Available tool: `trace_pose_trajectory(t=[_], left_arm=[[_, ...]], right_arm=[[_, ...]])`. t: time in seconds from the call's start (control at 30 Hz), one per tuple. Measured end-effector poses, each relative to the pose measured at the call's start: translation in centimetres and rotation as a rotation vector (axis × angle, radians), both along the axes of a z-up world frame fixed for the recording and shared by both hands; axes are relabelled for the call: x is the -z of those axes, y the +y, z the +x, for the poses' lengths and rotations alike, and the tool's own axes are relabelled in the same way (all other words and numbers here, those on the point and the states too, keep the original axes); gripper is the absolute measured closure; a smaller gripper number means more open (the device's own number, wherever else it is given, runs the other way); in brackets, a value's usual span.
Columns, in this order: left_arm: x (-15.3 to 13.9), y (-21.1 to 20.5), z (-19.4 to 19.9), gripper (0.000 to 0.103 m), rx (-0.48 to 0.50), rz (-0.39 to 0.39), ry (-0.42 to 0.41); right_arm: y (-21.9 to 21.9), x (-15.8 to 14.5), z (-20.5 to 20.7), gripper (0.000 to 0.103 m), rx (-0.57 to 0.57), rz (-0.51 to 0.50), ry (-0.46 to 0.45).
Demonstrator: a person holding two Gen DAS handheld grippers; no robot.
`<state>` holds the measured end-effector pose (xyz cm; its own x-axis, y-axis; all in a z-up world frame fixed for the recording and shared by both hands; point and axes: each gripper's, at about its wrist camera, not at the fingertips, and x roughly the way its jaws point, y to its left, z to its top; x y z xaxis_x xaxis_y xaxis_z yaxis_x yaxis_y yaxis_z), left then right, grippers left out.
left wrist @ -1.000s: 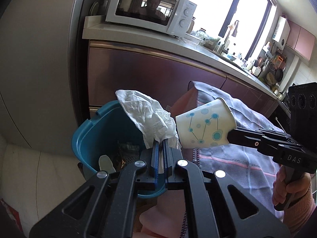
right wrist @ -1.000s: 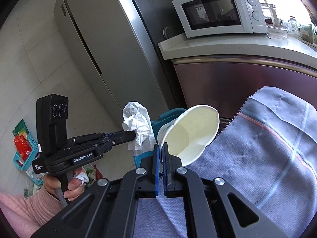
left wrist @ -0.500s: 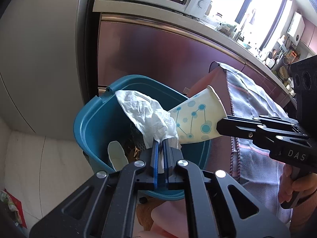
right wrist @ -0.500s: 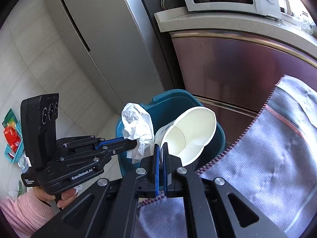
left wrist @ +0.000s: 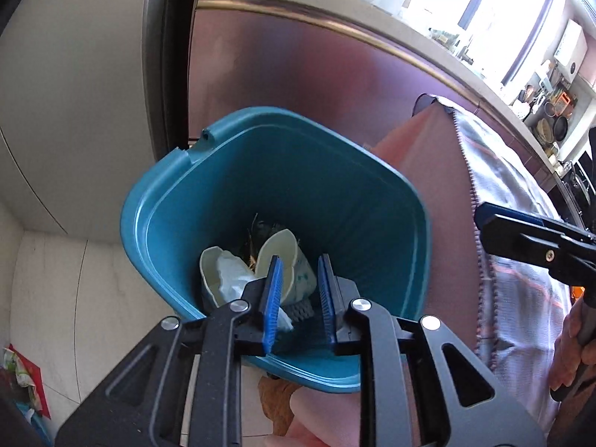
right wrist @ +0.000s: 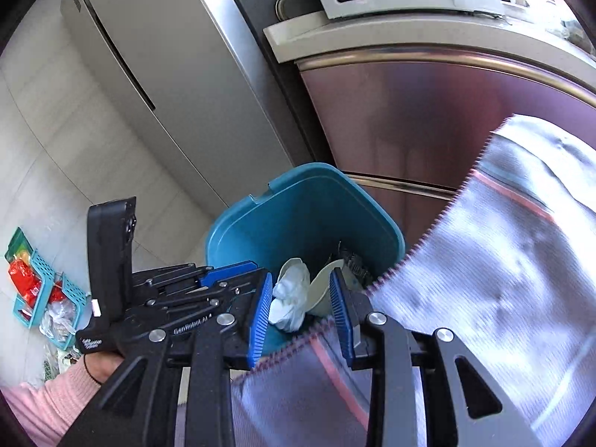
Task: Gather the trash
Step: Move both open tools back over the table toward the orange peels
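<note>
Mia: Left wrist view looks right down into the round teal plastic trash bin (left wrist: 238,171). Where did the stuff go?

Ben: It fell in. A moment ago the left gripper (left wrist: 298,294) pinched the crumpled white tissue (left wrist: 232,279), and the right gripper (right wrist: 303,309) pinched the white paper cup with blue dots (left wrist: 288,264). Now both lie at the bottom of the bin.

Mia: So the grippers let go?

Ben: Yes. The left one has its blue pads (left wrist: 271,298) spread wide with nothing between them. The right one is spread wide too, and it holds nothing.

Mia: Is the cup standing up?

Ben: No, it lies tipped on its side, touching the tissue. There is another pale cup (left wrist: 209,273) under the tissue and some dark scraps behind them.

Mia: What do I see from the right wrist view?

Ben: The same bin (right wrist: 260,223), with the tissue (right wrist: 292,298) and cup (right wrist: 326,290) inside. The left gripper (right wrist: 227,275) sits just beside the bin rim. A grey cloth with pink stripes (right wrist: 503,260) hangs near the bin.

Mia: Is the job done?

Ben: I think this part is. Both bits of trash are in. More bits lie on the floor by the small teal basket (right wrist: 37,294), so maybe those come next.
</note>
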<state>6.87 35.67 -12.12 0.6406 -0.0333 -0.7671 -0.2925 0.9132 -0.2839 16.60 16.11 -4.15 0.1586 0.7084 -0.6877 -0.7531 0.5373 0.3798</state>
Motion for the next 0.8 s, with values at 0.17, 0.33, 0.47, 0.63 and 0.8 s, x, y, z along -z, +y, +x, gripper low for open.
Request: trace_pose_trajectory(t=[0.17,0.33,0.47,0.63,0.8], left_arm=[[-2.3,-1.6,-0.6,0.081,0.033,0.019,-0.083],[-4.9,-4.0,-1.9,0.077,0.104,0.018,-0.181],[-7.2,-7.2,-2.2,0.074,0.188,0.026,-0.241],[-9.0,-11.9,-1.8,0.070,0.304,0.020,-0.289],[-9.9,-17.2,-1.2,0.069,0.420,0.004,-0.303]], right_arm=[[-3.8,-1.1,-1.2,0.068,0.029,0.057,-0.014],[-7.7,-2.3,-2.6,0.062,0.069,0.107,-0.041],[-11.3,-3.6,-3.8,0.061,0.114,0.139,-0.078],[-16.4,-5.1,-5.1,0.058,0.199,0.168,-0.125],[-21.2,-5.6,-5.7,0.058,0.305,0.177,-0.149]])
